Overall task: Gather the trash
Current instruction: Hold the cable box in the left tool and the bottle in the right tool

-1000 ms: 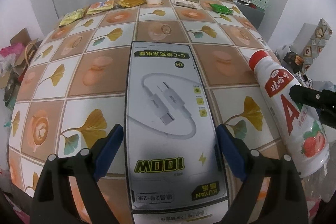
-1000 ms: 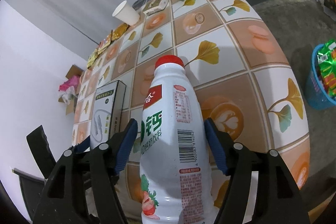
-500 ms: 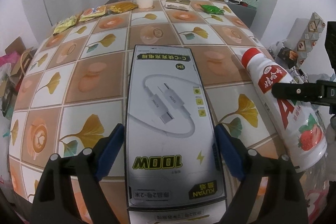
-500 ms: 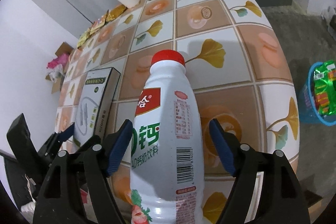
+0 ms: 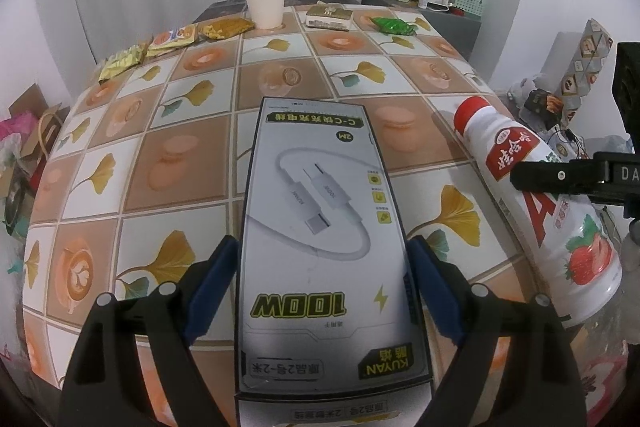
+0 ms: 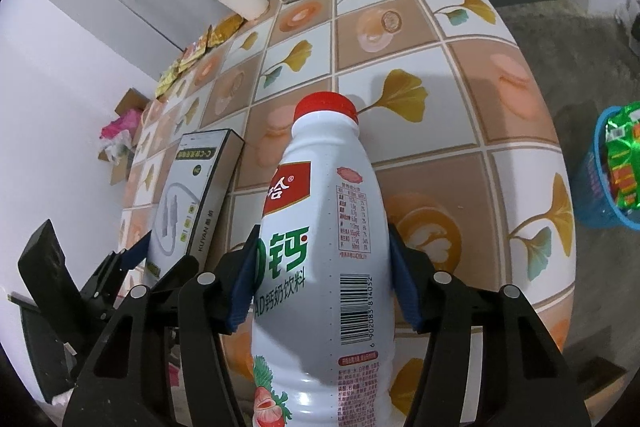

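I have the right gripper (image 6: 322,271) straddling the bottle (image 6: 320,227), its jaws closing on the body with pads at or near both flanks; the bottle lies on the worktop (image 6: 440,99), long axis running straight away from the jaws, red cap pointing away. The left gripper (image 5: 322,285) stands spread around the cable box (image 5: 324,227), lengthwise likewise
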The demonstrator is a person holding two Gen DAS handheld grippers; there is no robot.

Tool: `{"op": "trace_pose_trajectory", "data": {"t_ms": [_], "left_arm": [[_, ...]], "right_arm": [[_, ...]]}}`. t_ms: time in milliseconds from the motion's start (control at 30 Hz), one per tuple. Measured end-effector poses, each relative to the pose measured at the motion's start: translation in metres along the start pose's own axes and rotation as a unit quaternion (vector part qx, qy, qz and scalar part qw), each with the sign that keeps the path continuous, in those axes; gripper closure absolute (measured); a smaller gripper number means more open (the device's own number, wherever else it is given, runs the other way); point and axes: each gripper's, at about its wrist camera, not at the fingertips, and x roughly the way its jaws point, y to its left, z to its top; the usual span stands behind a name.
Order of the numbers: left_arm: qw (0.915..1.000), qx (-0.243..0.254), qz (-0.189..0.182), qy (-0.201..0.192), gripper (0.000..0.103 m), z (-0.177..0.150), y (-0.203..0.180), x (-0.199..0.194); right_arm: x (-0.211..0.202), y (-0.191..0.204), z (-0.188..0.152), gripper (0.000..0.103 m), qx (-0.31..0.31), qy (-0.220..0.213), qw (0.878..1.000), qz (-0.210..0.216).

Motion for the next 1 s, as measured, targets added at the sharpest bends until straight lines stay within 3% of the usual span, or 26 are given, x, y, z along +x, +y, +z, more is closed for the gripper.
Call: {"op": "trace_pose_trajectory", "data": {"t_ms": [1000], "left_arm": [[0.9995,0.014,-0.001,-0.028,0.02,0.005,-0.009,-0.022]], "right_arm": [[-0.02,0.005,0.0,0.048,0.003,-0.032,0.999,0.026]]}}
